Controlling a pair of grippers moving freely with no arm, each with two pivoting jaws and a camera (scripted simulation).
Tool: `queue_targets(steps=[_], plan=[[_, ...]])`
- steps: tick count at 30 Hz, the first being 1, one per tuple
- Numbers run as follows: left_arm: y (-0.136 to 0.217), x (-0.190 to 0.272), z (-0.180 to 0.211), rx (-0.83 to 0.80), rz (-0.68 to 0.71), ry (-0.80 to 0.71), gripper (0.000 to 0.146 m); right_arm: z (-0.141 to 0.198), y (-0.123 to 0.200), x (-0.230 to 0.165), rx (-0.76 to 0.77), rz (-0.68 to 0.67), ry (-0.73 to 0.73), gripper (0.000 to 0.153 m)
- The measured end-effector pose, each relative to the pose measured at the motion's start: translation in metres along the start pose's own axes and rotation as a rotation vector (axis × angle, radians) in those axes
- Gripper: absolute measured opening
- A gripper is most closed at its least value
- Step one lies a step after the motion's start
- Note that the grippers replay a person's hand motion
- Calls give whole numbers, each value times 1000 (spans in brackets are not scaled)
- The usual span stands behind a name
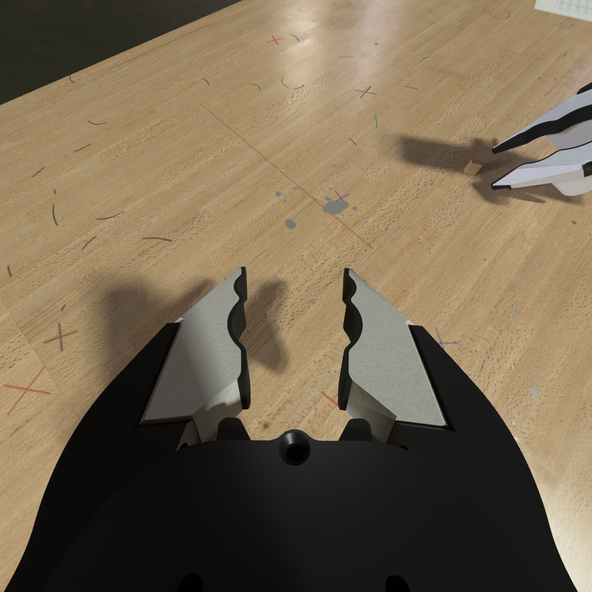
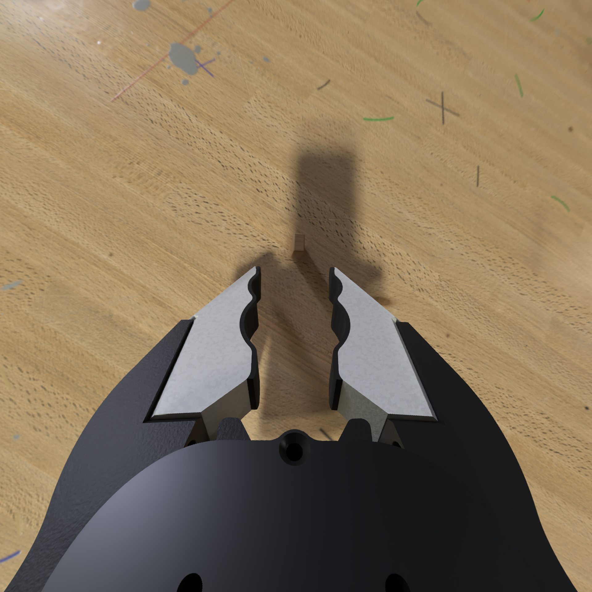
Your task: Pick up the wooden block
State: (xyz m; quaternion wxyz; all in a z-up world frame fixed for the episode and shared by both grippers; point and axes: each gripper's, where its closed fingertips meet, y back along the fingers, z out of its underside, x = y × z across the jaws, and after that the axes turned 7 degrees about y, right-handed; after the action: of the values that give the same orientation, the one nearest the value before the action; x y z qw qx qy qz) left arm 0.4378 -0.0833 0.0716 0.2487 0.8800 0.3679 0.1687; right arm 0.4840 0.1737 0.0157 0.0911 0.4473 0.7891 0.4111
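Note:
The wooden block [image 2: 299,246] is a very small light-brown cuboid on the wooden table. In the right wrist view it sits just ahead of my right gripper [image 2: 295,269], centred on the gap between the open fingers and not touched. In the left wrist view the block [image 1: 472,168] lies at the far right, just in front of the right gripper [image 1: 492,167], whose two white fingers are spread on either side of it. My left gripper [image 1: 295,269] is open and empty, low over the table, well to the left of the block.
The wooden table [image 1: 192,160] bears pen marks, crosses, a red line and grey paint spots [image 1: 334,206]. Its far edge [image 1: 105,61] runs across the upper left, with darkness beyond. A white object [image 1: 563,8] sits at the top right corner.

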Motion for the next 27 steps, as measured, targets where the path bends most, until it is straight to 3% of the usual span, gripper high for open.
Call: queue_targets(steps=[9,15,18,19,23,27], plan=[[-17,6,1,-43,25,-18,56,2,-9,3,-134,-80,-87,26],[-18,16,-1,-26,53,-26,54,-6,-17,3,-196,-102,-104,25],[-17,21,-1,-20,71,-34,50,-7,-18,2,-215,-98,-54,6],[-17,23,-1,-17,77,-33,50,-7,-18,1,-222,-106,-36,6],[-19,33,-3,-11,103,-27,48,-7,-14,2,-182,-118,-14,6],[-24,59,-11,-16,197,-2,41,-25,9,5,-20,-150,-72,6]])
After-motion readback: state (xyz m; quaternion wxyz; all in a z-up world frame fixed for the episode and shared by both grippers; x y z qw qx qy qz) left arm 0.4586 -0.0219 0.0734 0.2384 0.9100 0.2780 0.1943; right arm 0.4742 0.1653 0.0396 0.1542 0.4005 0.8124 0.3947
